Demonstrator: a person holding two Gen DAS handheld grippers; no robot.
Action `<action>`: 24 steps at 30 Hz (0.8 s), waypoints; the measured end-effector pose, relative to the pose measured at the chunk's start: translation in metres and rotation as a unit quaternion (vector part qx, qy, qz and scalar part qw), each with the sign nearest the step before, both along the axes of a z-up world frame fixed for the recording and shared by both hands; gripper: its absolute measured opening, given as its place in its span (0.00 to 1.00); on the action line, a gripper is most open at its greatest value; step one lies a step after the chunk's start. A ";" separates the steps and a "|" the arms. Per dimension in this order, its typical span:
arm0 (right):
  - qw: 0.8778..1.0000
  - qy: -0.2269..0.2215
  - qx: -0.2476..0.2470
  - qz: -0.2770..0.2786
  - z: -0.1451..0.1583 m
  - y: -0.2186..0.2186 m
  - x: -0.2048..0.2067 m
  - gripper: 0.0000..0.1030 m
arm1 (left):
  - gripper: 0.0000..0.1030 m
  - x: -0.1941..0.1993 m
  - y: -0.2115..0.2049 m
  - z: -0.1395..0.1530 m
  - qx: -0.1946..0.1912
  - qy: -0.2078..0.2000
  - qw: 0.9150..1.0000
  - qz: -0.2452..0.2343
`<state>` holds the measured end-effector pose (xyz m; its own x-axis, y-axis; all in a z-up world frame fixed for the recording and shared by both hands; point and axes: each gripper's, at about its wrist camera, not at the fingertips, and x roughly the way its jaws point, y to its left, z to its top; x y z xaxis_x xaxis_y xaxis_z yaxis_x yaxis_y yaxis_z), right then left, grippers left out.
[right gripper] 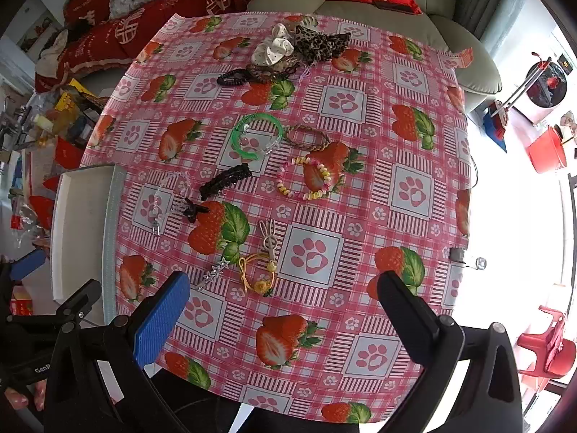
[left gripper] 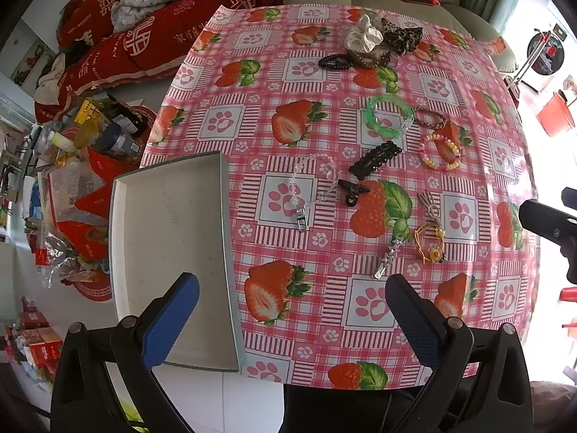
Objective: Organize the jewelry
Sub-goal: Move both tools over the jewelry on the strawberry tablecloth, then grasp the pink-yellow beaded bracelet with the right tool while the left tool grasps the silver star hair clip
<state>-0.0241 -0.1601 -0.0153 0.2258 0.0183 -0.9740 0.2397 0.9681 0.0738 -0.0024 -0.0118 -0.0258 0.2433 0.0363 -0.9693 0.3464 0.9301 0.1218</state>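
Note:
Jewelry lies spread on the strawberry tablecloth: a green bangle, a beaded bracelet, a braided bracelet, a black hair clip, a clear bead chain, a yellow hair tie and a silver star clip. An empty white box sits at the table's left edge. My left gripper is open above the near edge, its left finger over the box. My right gripper is open and empty near the yellow hair tie.
Scrunchies and hair ties are piled at the far side. A red quilt and a sofa lie behind the table. Clutter covers the floor at left. Red stools stand at right.

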 end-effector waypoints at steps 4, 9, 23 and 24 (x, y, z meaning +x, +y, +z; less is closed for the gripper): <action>1.000 0.002 0.000 -0.001 -0.002 -0.001 0.001 1.00 | 1.00 0.001 -0.001 0.000 0.001 0.001 1.000 -0.001; 1.000 0.002 -0.001 0.000 -0.002 0.000 0.001 1.00 | 1.00 0.001 -0.002 -0.001 0.001 0.002 1.000 0.000; 0.999 0.033 -0.005 -0.030 -0.027 -0.028 0.006 1.00 | 1.00 0.006 -0.007 -0.038 -0.006 0.035 0.999 -0.030; 0.999 0.037 -0.005 -0.034 -0.030 -0.031 0.007 1.00 | 1.00 0.005 -0.009 -0.043 -0.008 0.037 0.999 -0.034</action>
